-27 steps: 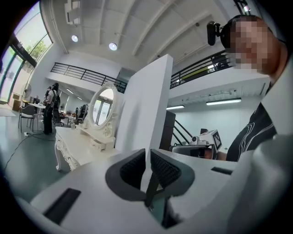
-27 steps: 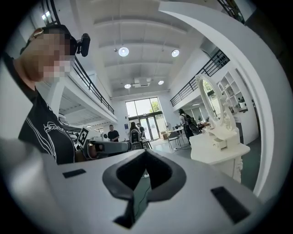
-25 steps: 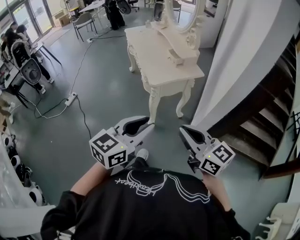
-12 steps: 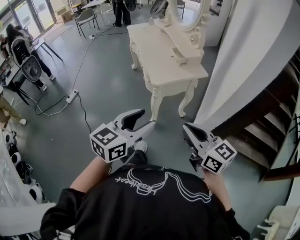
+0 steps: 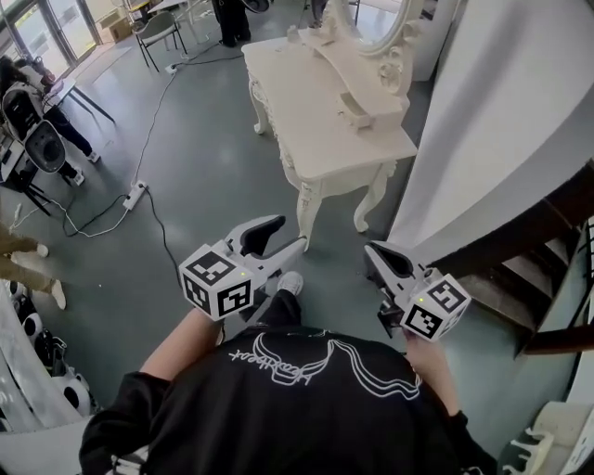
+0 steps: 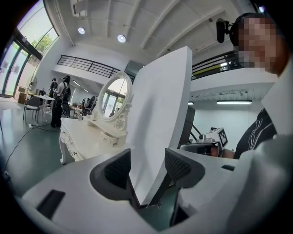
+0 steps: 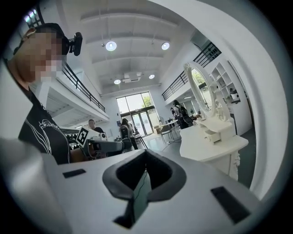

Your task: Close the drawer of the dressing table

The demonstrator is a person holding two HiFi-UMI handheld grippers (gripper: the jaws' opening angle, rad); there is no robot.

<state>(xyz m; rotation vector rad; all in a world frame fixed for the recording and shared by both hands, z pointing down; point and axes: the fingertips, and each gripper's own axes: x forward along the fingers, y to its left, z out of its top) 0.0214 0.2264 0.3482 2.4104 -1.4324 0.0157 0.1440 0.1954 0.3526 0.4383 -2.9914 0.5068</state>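
Observation:
The cream dressing table (image 5: 316,130) stands ahead on carved legs, with an oval mirror (image 5: 376,28) at its back. A small drawer (image 5: 356,115) juts out of the low unit on its top. Both grippers are held in the air short of the table, touching nothing. My left gripper (image 5: 286,234) has just been opening; its jaws now stand wide apart (image 6: 146,167) with nothing between them. My right gripper (image 5: 376,252) is shut, its pads meeting (image 7: 145,169) on nothing. In the right gripper view the table (image 7: 210,148) and the small drawer (image 7: 213,134) lie to the right.
A tall white partition (image 5: 492,121) runs along the table's right side, with dark stairs (image 5: 548,269) behind it. A power strip with cables (image 5: 136,193) lies on the grey floor at left. Chairs and people (image 5: 227,19) are at the far end.
The left jaws have gone from nearly closed to wide open. Both grippers and the view have moved towards the dressing table, which now shows slightly nearer.

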